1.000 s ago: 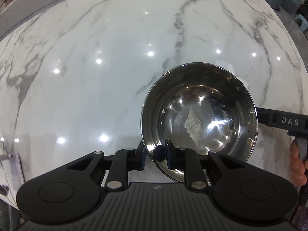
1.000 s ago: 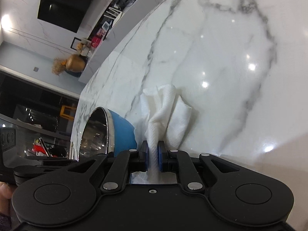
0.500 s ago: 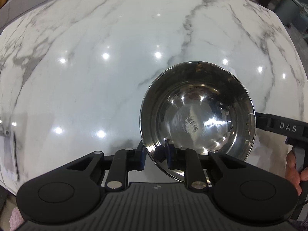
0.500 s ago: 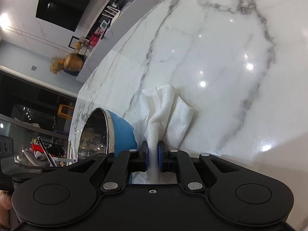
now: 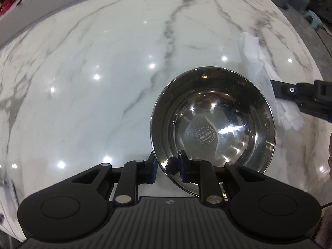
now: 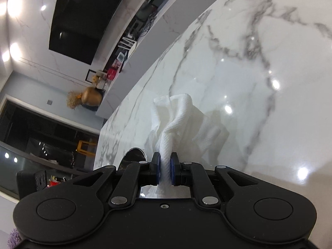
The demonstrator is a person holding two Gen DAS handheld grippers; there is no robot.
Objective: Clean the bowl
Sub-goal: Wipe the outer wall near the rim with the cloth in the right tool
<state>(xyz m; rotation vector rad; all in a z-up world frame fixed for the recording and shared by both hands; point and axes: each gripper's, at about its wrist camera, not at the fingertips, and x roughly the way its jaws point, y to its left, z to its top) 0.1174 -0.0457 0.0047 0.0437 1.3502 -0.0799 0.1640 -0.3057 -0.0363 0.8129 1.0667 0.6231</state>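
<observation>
Round polished steel bowl (image 5: 213,122) tilted, opening toward left camera, above white marble countertop (image 5: 93,72). Left gripper (image 5: 167,169) clamped on near rim. Right gripper (image 6: 165,171) pinching crumpled white paper towel (image 6: 178,120), long axis forward.

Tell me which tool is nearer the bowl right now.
Left. The left tool clamps the bowl rim; the right tool, holding the paper towel, sits just beyond its far-right rim.

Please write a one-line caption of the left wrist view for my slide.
Left gripper clamps the rim of a shiny steel bowl on the white marble table; right gripper brings a white paper towel.
</observation>
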